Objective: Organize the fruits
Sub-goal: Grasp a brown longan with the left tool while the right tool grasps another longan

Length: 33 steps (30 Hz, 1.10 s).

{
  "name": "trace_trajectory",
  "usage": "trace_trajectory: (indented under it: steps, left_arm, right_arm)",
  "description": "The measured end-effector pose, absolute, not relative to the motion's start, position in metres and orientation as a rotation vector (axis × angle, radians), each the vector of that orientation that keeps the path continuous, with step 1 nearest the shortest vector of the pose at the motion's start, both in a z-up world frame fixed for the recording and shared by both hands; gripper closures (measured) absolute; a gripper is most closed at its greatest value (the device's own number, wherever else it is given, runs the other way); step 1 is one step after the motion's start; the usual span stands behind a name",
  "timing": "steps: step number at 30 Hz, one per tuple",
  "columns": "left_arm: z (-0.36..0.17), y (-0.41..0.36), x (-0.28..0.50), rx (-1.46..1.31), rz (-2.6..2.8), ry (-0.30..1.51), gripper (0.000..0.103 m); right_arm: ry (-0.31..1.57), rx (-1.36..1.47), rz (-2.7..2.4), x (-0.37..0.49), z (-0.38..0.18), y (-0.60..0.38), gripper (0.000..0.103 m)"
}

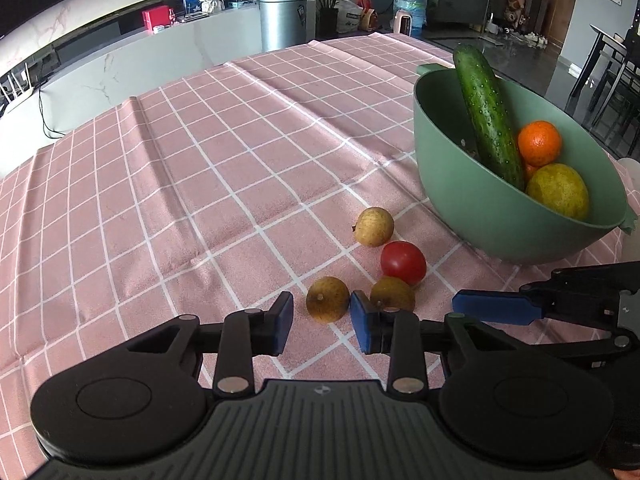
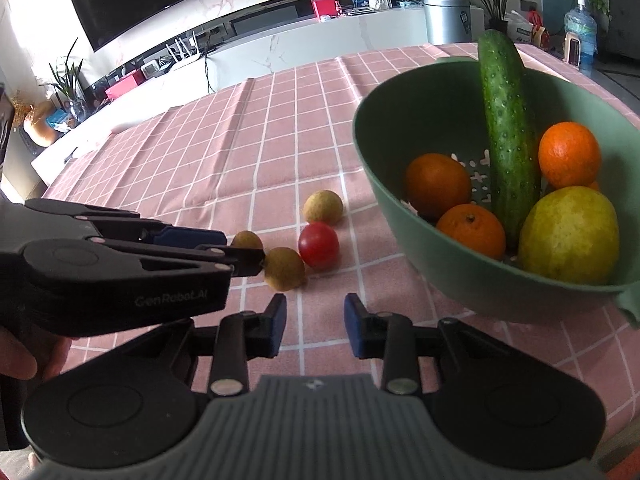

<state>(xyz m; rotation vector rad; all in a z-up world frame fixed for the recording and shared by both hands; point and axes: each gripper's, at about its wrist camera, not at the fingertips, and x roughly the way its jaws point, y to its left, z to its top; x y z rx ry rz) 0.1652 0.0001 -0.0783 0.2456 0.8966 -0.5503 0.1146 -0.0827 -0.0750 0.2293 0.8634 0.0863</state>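
Three small brown longans and a red cherry tomato (image 1: 403, 262) lie on the pink checked cloth beside a green bowl (image 1: 448, 184). My left gripper (image 1: 321, 318) is open, its pads on either side of the nearest longan (image 1: 327, 299), not touching it. A second longan (image 1: 392, 293) lies just right of it, a third (image 1: 374, 226) farther off. My right gripper (image 2: 315, 325) is open and empty, low over the cloth short of a longan (image 2: 284, 269) and the tomato (image 2: 319, 245). The bowl (image 2: 384, 184) holds a cucumber (image 2: 506, 132), oranges (image 2: 569, 155) and a yellow-green pear (image 2: 568, 236).
The left gripper (image 2: 240, 256) shows from the side in the right wrist view, the right gripper's blue finger (image 1: 494, 308) in the left wrist view. The cloth has folds at the far left. A cabinet, bin and plants stand beyond the table.
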Motion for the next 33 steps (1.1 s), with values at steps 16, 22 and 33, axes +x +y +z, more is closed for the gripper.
trace_trajectory:
  steps: [16, 22, 33]
  left_arm:
    - [-0.064, 0.028, 0.161, 0.136, -0.427, 0.923, 0.077]
    - [-0.061, 0.037, 0.161, 0.091, -0.412, 0.931, 0.077]
    - [-0.063, 0.038, 0.162, 0.068, -0.412, 0.93, 0.077]
  right_arm:
    - [0.812, 0.144, 0.135, 0.121, -0.073, -0.057, 0.074]
    - [0.788, 0.115, 0.126, 0.131, -0.075, -0.048, 0.074]
    - [0.792, 0.058, 0.106, 0.138, -0.08, -0.04, 0.083]
